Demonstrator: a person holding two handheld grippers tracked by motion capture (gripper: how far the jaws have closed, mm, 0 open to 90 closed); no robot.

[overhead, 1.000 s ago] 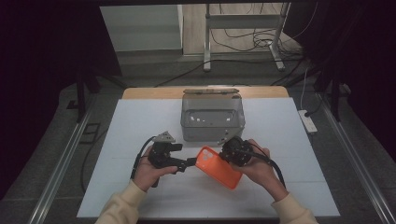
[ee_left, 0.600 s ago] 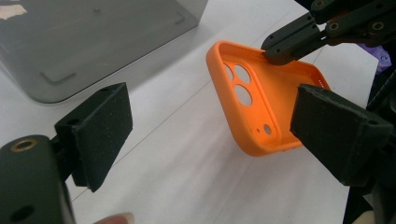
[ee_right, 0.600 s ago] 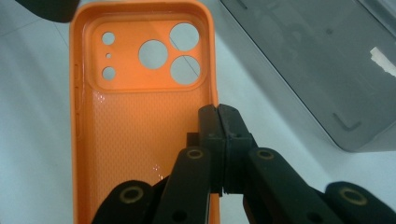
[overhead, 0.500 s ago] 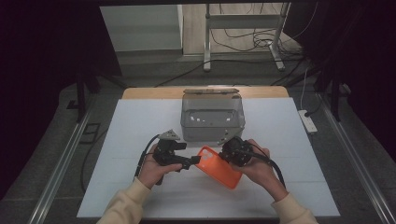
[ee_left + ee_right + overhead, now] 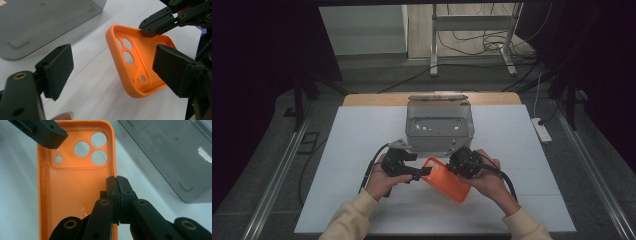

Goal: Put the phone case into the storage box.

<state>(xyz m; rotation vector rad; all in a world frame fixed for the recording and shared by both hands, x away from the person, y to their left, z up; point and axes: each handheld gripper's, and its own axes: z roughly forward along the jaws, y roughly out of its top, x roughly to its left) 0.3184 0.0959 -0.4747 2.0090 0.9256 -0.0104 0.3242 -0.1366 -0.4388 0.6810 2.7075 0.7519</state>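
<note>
Orange silicone phone case [image 5: 447, 178] with three round camera holes hung tilted just above the white tabletop [image 5: 362, 135], between your two hands and near the front of the clear grey plastic box [image 5: 439, 127]. Your right gripper [image 5: 117, 185] had its jaws pinched tight on one long rim of the case and carried it alone. Your left gripper [image 5: 113, 68] stood with its jaws wide, having just been narrowing a little; the case's camera end sat between its pads [image 5: 58, 66], but neither pad pressed on it. I judged this a handover, or a two-handed hold being set up. The next move would ask you to close the left jaws squarely on the end wall of the case without bending the soft rim, before the right let go. Beyond the white board lay a wooden table edge [image 5: 377, 98], then a dim room with metal stand legs [image 5: 472, 40] and loose cables on a grey floor [image 5: 362, 65].
</note>
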